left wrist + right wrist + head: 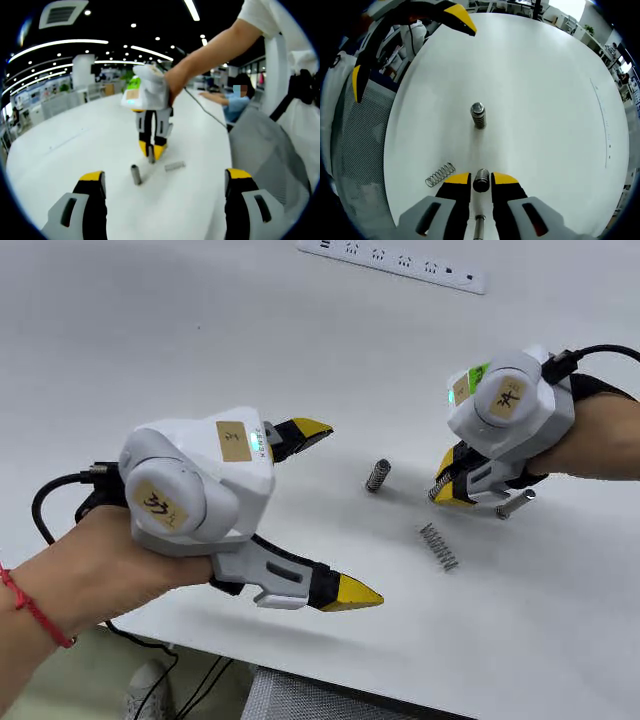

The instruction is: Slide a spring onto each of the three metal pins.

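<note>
Spreads left gripper (345,511) wide over the tabletop's (200,320) front edge; farther in, clenches right gripper (447,480) on a pin (515,503) (spring (481,176) apparently threaded). Probably calls next for standing it, then threading loose spring (438,546).

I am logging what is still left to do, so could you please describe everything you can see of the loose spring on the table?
The loose spring is a slim coil of bare grey metal wire with open turns. It lies on its side on the white table, with nothing threaded through it and nothing gripping it. It rests close to the right tongs, which are shut on a pin, and looks clear of them.
</note>
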Demonstrator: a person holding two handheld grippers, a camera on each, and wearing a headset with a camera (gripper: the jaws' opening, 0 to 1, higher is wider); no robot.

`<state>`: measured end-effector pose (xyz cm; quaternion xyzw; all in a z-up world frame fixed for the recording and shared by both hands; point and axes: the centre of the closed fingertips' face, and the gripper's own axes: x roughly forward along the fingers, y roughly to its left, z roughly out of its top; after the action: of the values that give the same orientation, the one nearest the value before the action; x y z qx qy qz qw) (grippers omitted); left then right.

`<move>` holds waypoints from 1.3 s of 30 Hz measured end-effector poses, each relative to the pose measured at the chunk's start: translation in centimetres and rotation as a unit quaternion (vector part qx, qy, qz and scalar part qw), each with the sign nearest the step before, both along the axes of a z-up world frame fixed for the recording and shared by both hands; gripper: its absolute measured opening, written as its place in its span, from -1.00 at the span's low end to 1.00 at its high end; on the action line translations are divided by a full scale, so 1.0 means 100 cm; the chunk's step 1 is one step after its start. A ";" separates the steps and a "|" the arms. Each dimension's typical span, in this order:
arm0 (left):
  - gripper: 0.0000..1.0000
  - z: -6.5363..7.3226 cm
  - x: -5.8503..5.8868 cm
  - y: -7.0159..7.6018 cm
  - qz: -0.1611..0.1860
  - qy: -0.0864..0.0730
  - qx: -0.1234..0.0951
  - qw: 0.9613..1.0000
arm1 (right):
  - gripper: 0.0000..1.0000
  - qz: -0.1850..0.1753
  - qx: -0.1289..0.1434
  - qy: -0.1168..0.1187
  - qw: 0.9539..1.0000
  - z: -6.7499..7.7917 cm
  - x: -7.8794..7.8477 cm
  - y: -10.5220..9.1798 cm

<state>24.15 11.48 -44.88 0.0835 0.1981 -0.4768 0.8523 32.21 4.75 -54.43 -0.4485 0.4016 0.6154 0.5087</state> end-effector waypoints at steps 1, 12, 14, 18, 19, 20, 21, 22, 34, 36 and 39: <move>1.00 0.000 0.000 0.000 0.000 -0.001 0.001 1.000 | -0.64 -0.001 0.000 -0.001 1.000 0.000 0.000 0.000; 1.00 0.005 -0.003 0.000 -0.005 -0.006 0.006 1.000 | -0.50 -0.020 0.036 -0.013 0.999 0.022 0.001 0.000; 1.00 0.005 -0.004 0.001 -0.007 -0.006 0.008 1.000 | -0.47 -0.028 0.047 -0.018 0.998 0.032 0.000 0.000; 1.00 0.007 -0.006 0.003 -0.008 -0.005 0.011 1.000 | -0.37 -0.045 0.086 -0.027 0.995 0.048 -0.003 0.000; 1.00 0.007 -0.006 0.003 -0.008 -0.006 0.012 1.000 | -0.35 -0.049 0.091 -0.025 0.994 0.053 -0.005 -0.001; 1.00 0.007 -0.006 0.004 -0.007 -0.005 0.014 1.000 | -0.33 -0.052 0.098 -0.024 0.994 0.058 -0.007 -0.001; 1.00 0.007 -0.007 0.005 -0.007 -0.005 0.015 1.000 | -0.28 -0.058 0.111 -0.027 0.992 0.061 -0.004 -0.003; 1.00 0.007 -0.007 0.006 -0.007 -0.005 0.016 1.000 | -0.24 -0.062 0.117 -0.030 0.991 0.062 -0.001 -0.006; 1.00 0.019 -0.010 0.009 -0.018 -0.014 0.039 0.999 | 0.16 -0.146 0.229 -0.056 0.961 0.113 -0.013 -0.035; 1.00 0.020 -0.011 0.008 -0.023 -0.016 0.046 0.999 | 0.21 -0.160 0.237 -0.060 0.956 0.116 -0.017 -0.045; 0.95 0.021 -0.012 0.007 -0.029 -0.017 0.054 0.998 | 0.31 -0.176 0.253 -0.064 0.949 0.120 -0.024 -0.057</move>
<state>22.97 12.17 -42.74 0.1428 0.2065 -0.4886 0.8356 29.82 -0.95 -42.41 -0.2659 0.2717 0.5672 0.7306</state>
